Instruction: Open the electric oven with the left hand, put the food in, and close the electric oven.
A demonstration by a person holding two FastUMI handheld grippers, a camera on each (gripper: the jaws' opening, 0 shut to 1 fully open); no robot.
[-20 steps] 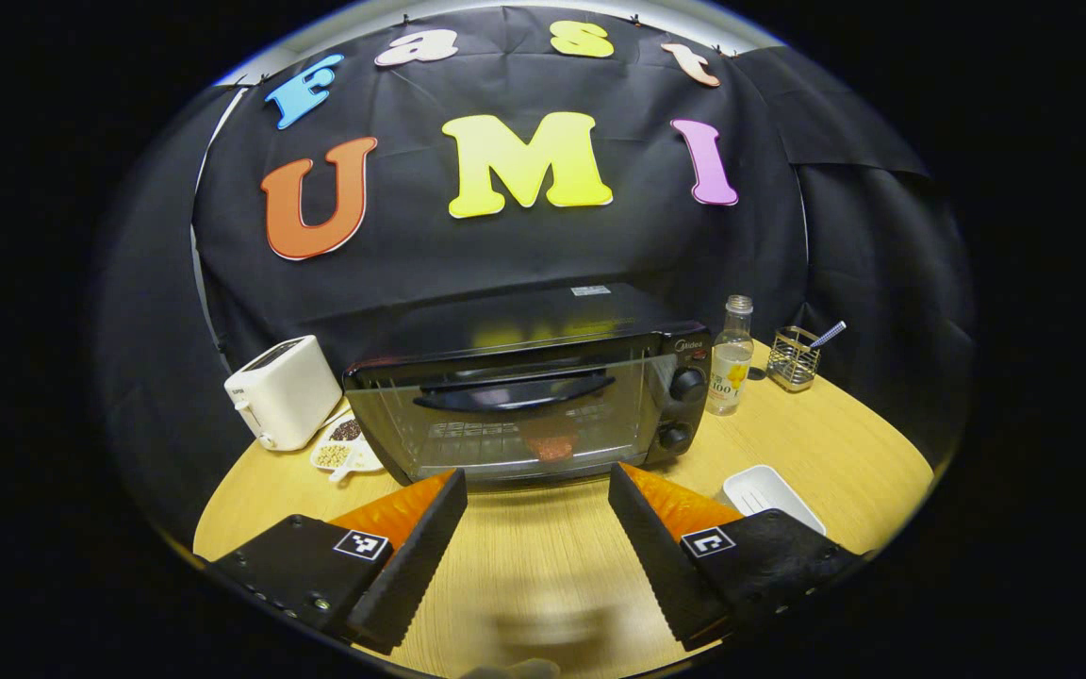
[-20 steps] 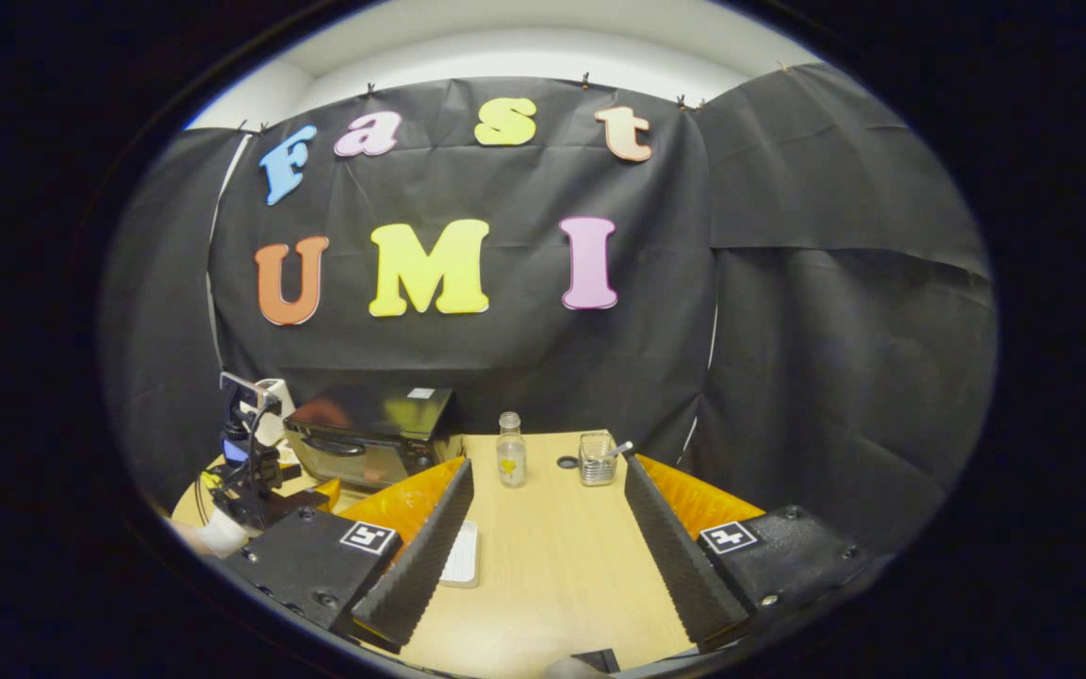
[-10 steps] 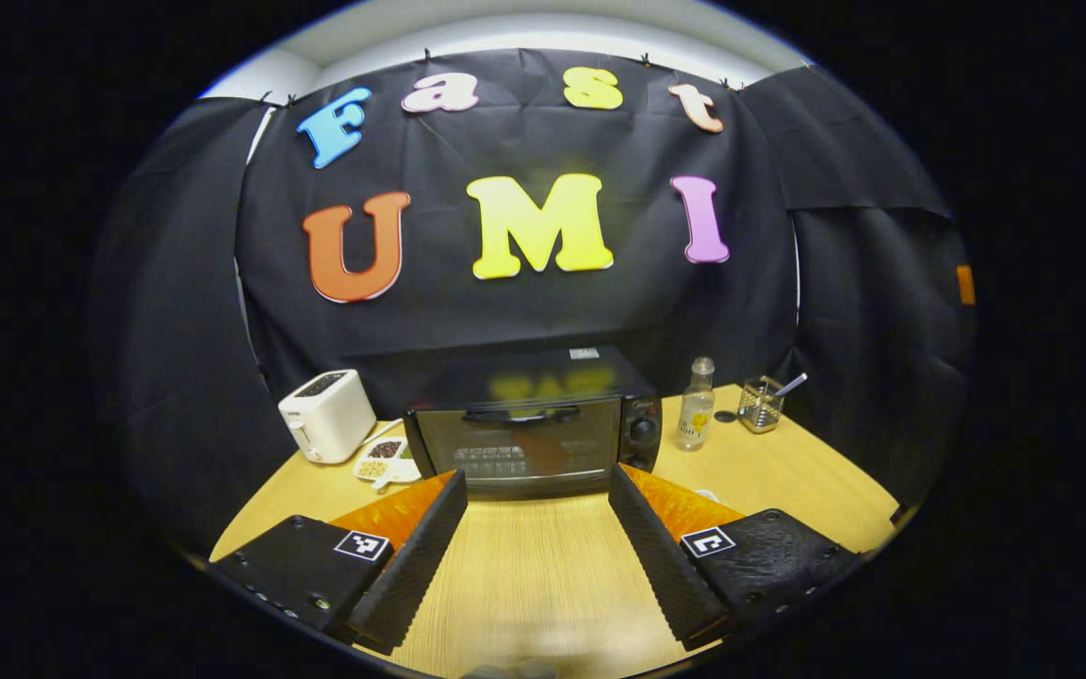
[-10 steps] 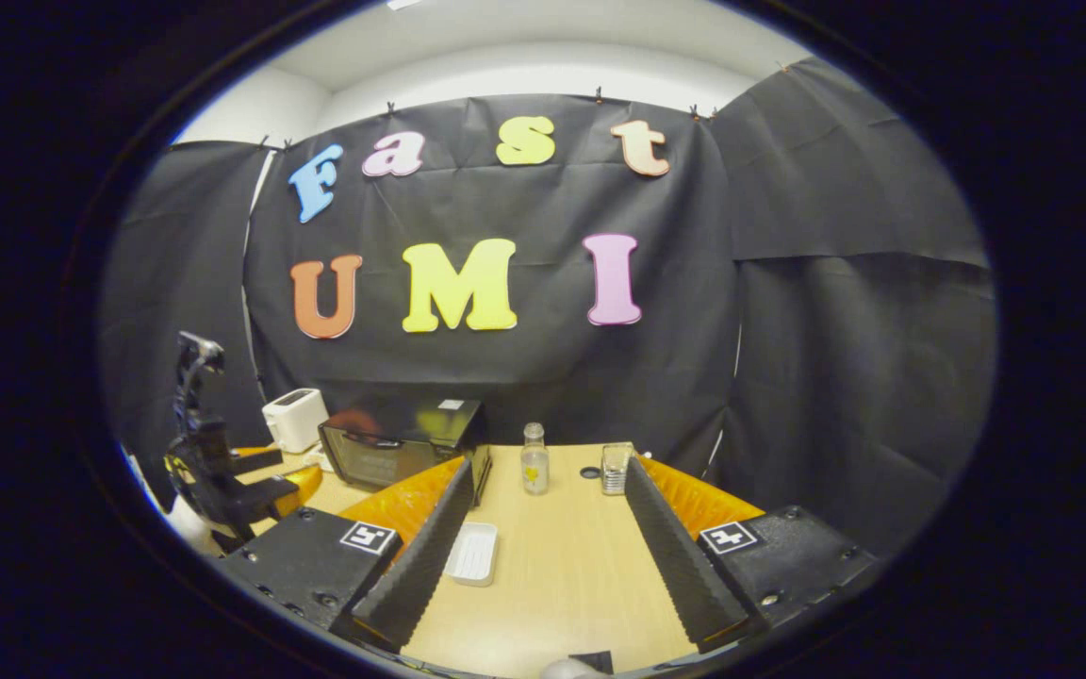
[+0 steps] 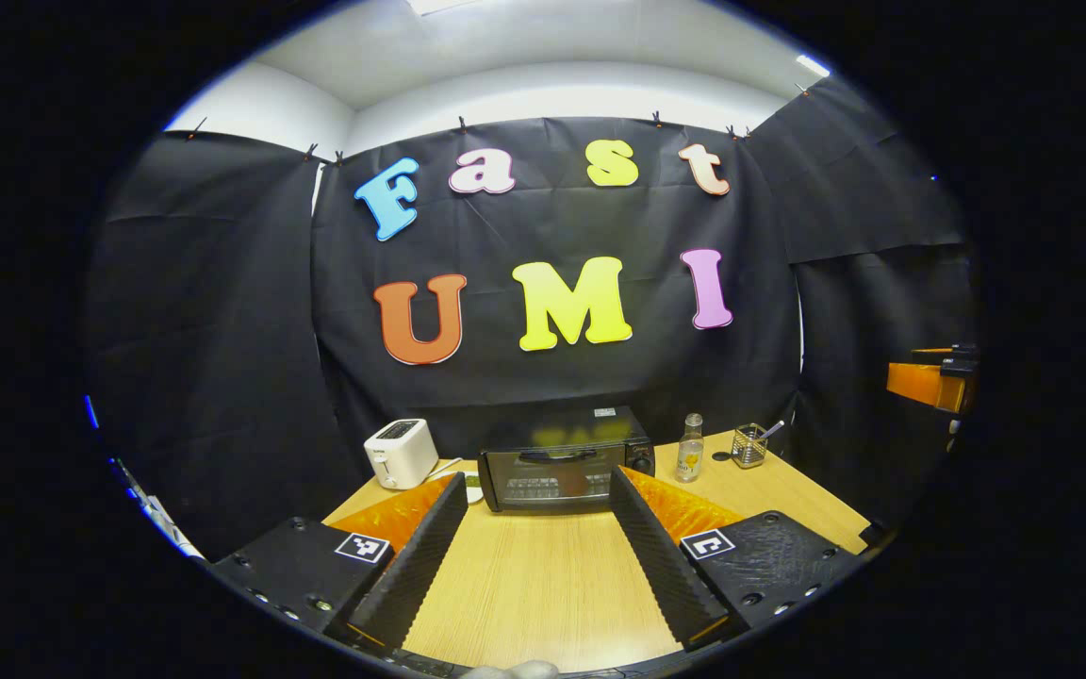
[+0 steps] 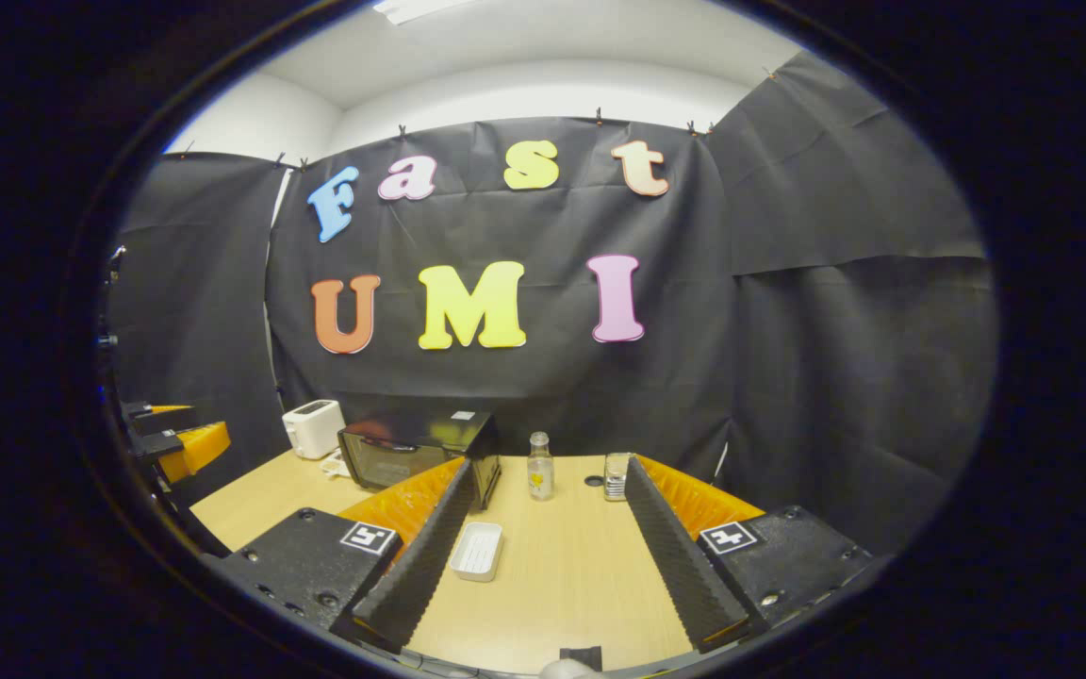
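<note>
The black electric oven (image 5: pixel 562 467) stands at the back of the round wooden table (image 5: pixel 534 585) with its glass door shut and the handle across the top. A faint reddish patch of food (image 5: pixel 579 485) shows through the glass. My left gripper (image 5: pixel 535 483) is open and holds nothing, well back from the oven and facing it. In the right gripper view the oven (image 6: pixel 416 446) sits to the left, and my right gripper (image 6: pixel 550 469) is open over the table (image 6: pixel 567 575), holding nothing. The left gripper (image 6: pixel 175 443) shows at that view's left edge.
A white toaster (image 5: pixel 402 453) and a small dish (image 6: pixel 331 462) stand left of the oven. To its right are a small bottle (image 5: pixel 690 460) and a wire holder (image 5: pixel 748 445). A white tray (image 6: pixel 478 550) lies on the table in front of the oven's right side.
Both grippers have drawn back and risen away from the oven, which now looks much smaller. The door stays shut and both grippers stay open.
</note>
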